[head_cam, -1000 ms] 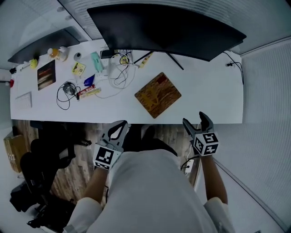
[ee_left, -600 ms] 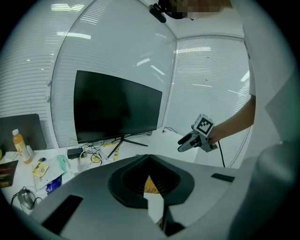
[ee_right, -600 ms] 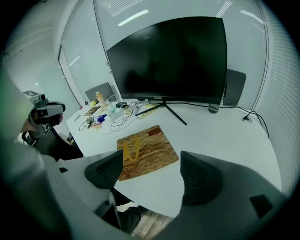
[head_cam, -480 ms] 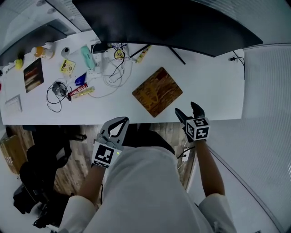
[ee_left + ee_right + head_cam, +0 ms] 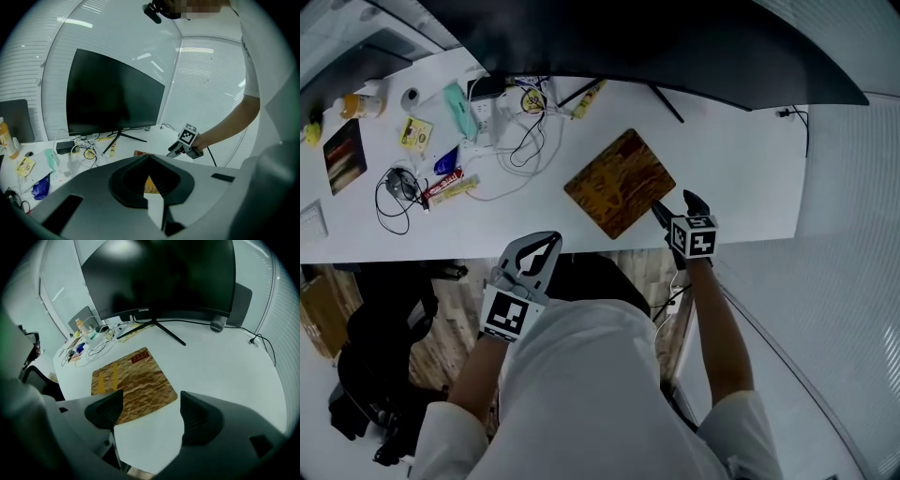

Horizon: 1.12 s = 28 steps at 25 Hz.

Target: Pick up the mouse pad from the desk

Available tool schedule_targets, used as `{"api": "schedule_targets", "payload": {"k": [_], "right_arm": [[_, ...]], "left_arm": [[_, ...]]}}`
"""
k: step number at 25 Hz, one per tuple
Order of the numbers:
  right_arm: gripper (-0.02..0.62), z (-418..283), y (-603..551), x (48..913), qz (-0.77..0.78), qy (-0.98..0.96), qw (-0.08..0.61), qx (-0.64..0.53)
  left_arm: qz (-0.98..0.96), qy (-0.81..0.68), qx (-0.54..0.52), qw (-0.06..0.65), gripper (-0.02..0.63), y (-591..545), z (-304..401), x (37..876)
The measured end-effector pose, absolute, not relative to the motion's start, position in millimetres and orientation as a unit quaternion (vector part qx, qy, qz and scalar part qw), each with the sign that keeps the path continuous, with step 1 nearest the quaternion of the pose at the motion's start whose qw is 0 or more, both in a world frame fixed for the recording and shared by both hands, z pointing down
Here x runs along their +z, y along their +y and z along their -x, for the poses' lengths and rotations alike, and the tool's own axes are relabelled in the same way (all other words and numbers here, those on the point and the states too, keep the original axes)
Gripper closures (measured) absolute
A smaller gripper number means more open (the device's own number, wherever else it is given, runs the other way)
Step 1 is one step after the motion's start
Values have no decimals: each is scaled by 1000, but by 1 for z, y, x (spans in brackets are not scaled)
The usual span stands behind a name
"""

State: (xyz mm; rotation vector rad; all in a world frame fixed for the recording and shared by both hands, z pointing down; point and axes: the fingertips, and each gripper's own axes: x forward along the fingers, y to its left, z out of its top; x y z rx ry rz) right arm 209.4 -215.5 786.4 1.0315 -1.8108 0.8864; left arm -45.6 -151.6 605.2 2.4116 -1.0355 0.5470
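Overhead: white desk (image 5: 741, 178) with a wide black monitor (image 5: 675, 47) at its back edge and cables (image 5: 525, 141) and small clutter on the left half. Wood floor (image 5: 628, 267) below the front edge; slatted blinds (image 5: 206, 70) on the walls.

Mouse pad (image 5: 619, 183) brown, flat on the desk right of centre, turned diagonally. Long axis from near-left to far-right, one corner close to the front edge.

Right gripper (image 5: 673, 201) at the pad's right corner, over the desk edge; jaws wide apart, nothing between them. Right gripper view only: red label (image 5: 140, 357) at the pad's far end and two yellow stripes (image 5: 105, 378) at its left.

Left gripper (image 5: 546, 239) short of the desk, over the floor; jaw tips together, holding nothing. Left gripper view: only a sliver of the pad through the jaw loop.
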Motion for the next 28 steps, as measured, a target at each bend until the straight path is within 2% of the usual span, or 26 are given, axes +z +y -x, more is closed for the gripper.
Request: {"api": "schedule_targets", "payload": {"k": [10, 23, 28], "right_arm": [[233, -215, -226, 838, -420, -688, 453, 381], [236, -216, -230, 842, -445, -668, 468, 370], [298, -208, -227, 844, -434, -680, 465, 364]], "left_arm": [[-870, -370, 210, 248, 589, -160, 65, 624], [-866, -375, 206, 259, 589, -170, 83, 635], [-868, -370, 208, 258, 589, -171, 80, 637]]}}
